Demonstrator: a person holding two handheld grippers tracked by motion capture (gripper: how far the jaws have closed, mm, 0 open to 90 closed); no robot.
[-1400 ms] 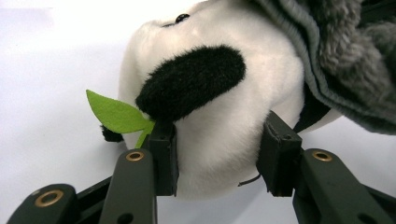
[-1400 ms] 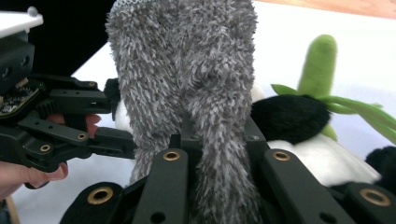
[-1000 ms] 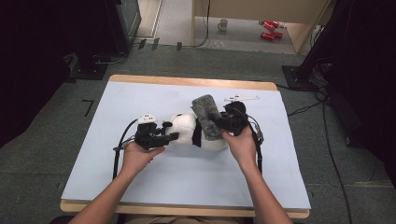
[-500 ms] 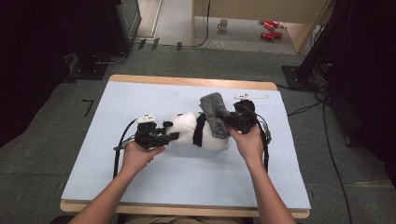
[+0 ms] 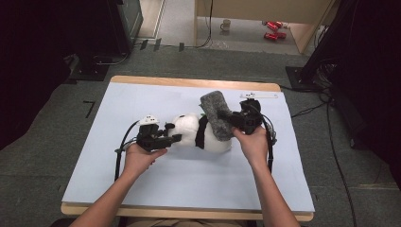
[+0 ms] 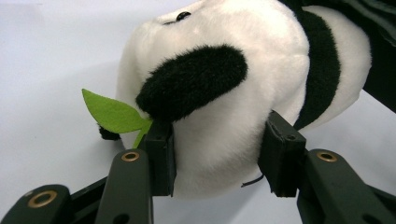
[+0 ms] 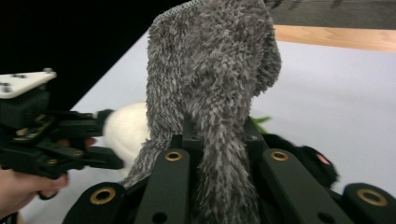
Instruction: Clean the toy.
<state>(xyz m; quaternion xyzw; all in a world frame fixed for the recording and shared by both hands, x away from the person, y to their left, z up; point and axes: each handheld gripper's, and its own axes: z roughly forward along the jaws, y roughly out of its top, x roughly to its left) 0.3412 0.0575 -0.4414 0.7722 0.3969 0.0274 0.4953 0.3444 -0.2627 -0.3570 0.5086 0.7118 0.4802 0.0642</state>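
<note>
L tongs (image 6: 217, 163) pinch soft black-and-white panda toy (image 5: 198, 132); R tongs (image 7: 219, 140) pinch fuzzy grey sock (image 5: 216, 115). Hold panda steady w/ L, pull sock slow over its bottom end.

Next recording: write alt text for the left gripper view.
The left gripper's two black jaws clamp the white-and-black plush panda toy, which lies on a pale blue table mat. A green felt leaf sticks out beside one jaw.

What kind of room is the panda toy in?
Probably a lab or workshop for recording. The table stands on grey carpet, with cables trailing over the floor and dark equipment stands beside it, and the panda toy lies on it.
</note>
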